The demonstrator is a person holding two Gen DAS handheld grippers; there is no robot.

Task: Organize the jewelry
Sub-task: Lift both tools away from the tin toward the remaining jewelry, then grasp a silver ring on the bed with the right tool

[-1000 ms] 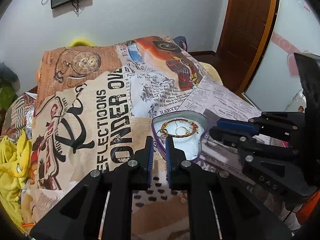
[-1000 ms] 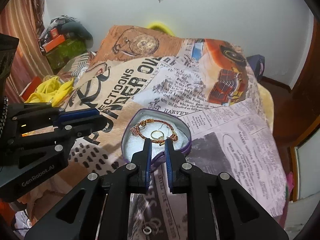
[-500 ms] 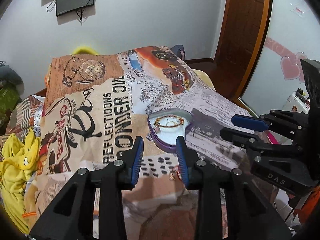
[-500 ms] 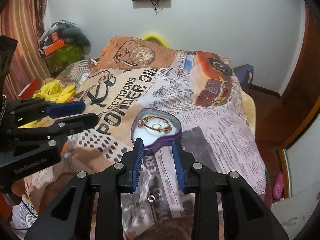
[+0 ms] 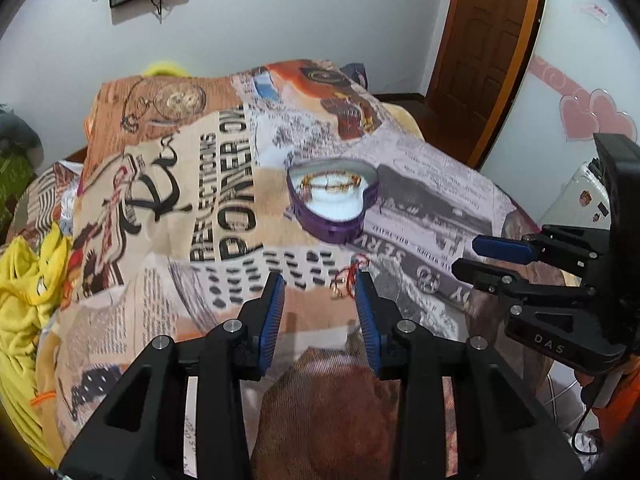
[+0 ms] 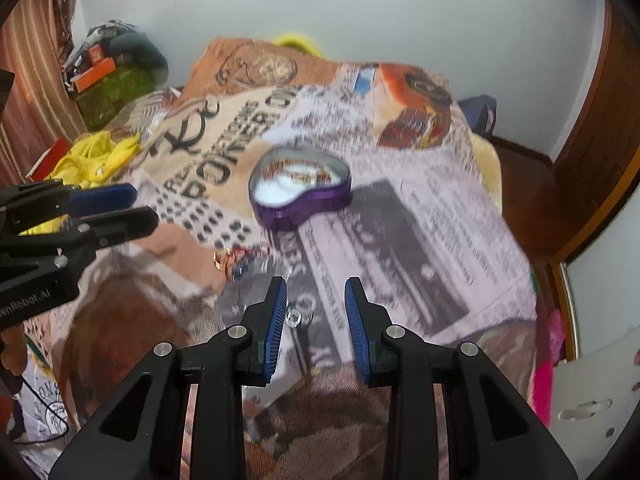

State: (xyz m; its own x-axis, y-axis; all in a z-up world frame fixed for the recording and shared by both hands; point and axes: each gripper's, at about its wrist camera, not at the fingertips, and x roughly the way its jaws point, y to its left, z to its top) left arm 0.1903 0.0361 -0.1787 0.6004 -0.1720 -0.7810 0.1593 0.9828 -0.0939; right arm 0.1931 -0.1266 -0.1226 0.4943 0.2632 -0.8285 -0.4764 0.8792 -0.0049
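Note:
A purple heart-shaped tin (image 5: 332,200) lies open on the printed blanket, with a beaded bracelet (image 5: 331,182) on its white lining; it also shows in the right wrist view (image 6: 301,188). A red-and-gold piece of jewelry (image 5: 347,276) lies on the blanket just ahead of my left gripper (image 5: 320,292), which is open and empty. It also shows in the right wrist view (image 6: 236,260). A small silver ring (image 6: 294,317) lies by the left finger of my right gripper (image 6: 316,300), which is open and empty. The ring also shows in the left wrist view (image 5: 428,283).
The printed blanket (image 5: 208,184) covers the bed. Yellow clothes (image 5: 24,264) lie at the left edge. A wooden door (image 5: 484,48) stands at the far right. Boxes and bags (image 6: 108,76) are piled at the far left corner.
Both grippers have pulled back from the tin toward the near edge of the bed and opened wider. The tin now sits farther away in both views.

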